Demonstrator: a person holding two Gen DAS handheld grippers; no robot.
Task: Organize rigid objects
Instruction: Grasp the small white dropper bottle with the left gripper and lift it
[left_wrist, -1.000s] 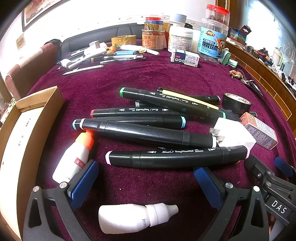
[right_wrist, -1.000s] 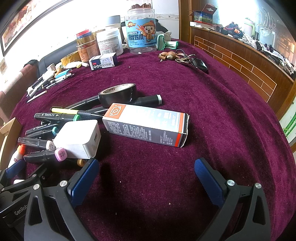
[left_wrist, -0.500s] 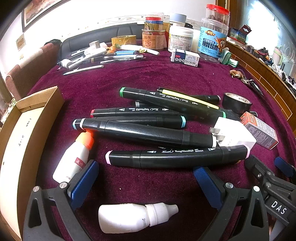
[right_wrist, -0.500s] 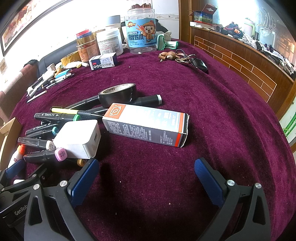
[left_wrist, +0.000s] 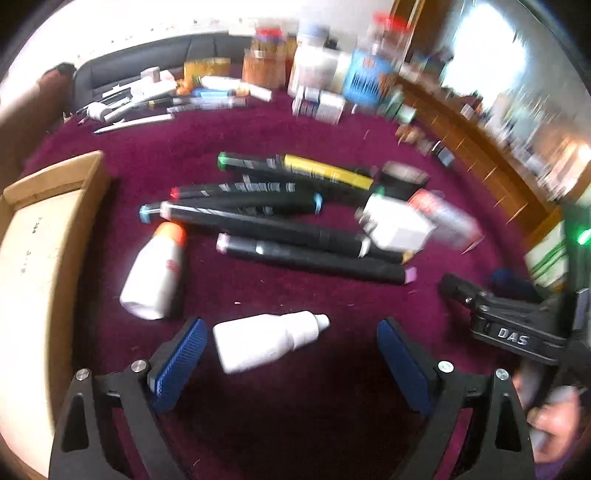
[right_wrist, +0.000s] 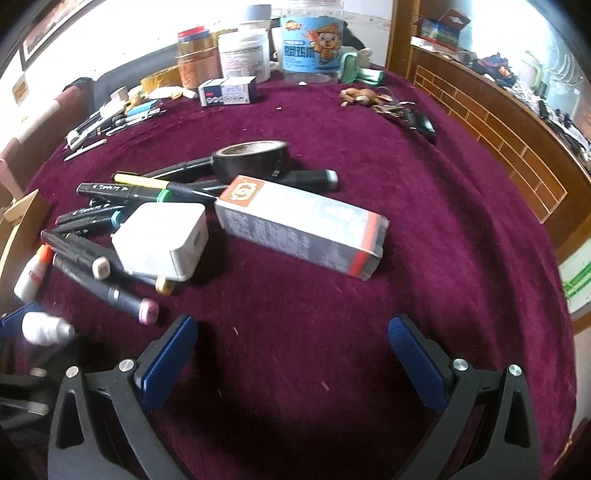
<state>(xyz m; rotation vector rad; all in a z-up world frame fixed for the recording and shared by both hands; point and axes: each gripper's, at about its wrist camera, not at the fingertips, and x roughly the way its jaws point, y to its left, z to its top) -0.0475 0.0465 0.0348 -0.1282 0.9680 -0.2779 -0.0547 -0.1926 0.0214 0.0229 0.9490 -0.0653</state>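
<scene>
Left hand-held gripper (left_wrist: 291, 358) has pulled back since the last frame; its jaws are wide and closing. The white dropper bottle (left_wrist: 267, 341) lies on the desk (left_wrist: 332, 424) between them, untouched, long axis 8-to-2 o'clock, cap toward 2. Right hand-held gripper (right_wrist: 293, 343) is wide, empty.

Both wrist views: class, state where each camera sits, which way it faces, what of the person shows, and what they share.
Left wrist: on the left gripper, angled down at a white plastic dropper bottle between its closing jaws, untouched; a hand shows.
Right wrist: on the right gripper, angled down at bare maroon cloth; no body.
Shared: white square charger.
</scene>
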